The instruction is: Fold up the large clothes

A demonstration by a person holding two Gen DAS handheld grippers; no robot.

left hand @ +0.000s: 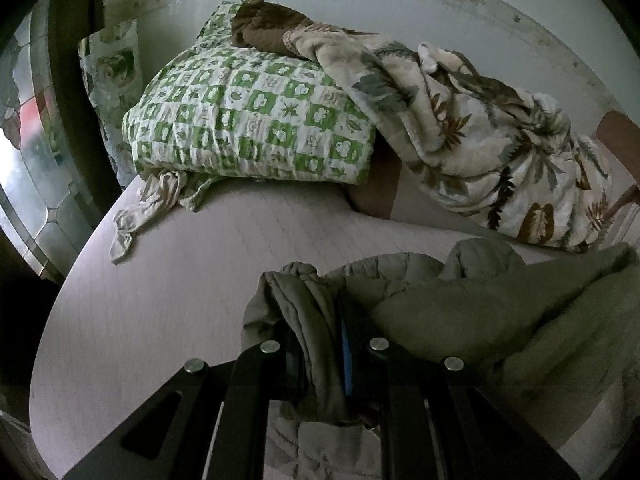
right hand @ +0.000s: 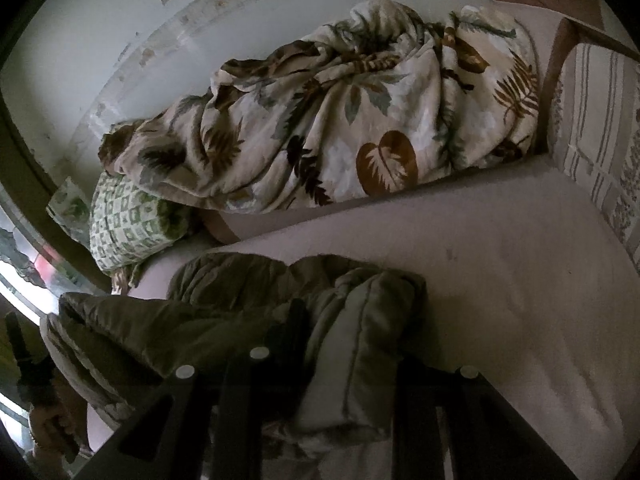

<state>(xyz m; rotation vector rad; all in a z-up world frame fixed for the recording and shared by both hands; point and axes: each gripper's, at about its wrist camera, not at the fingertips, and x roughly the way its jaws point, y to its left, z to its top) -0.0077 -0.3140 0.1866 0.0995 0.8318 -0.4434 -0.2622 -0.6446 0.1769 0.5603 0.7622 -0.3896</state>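
Note:
An olive-green quilted garment lies bunched on the pale bed sheet. My left gripper is shut on a gathered edge of the garment, which hangs down between the fingers. In the right wrist view the same garment spreads from the left to the middle. My right gripper is shut on a thick padded fold of it, which hides the fingertips. The hand with the left gripper shows at the far left of that view.
A green-and-white checked pillow and a leaf-print blanket lie at the back against the wall. A pale rag lies by the pillow. A striped cushion stands at the right. A window is on the left.

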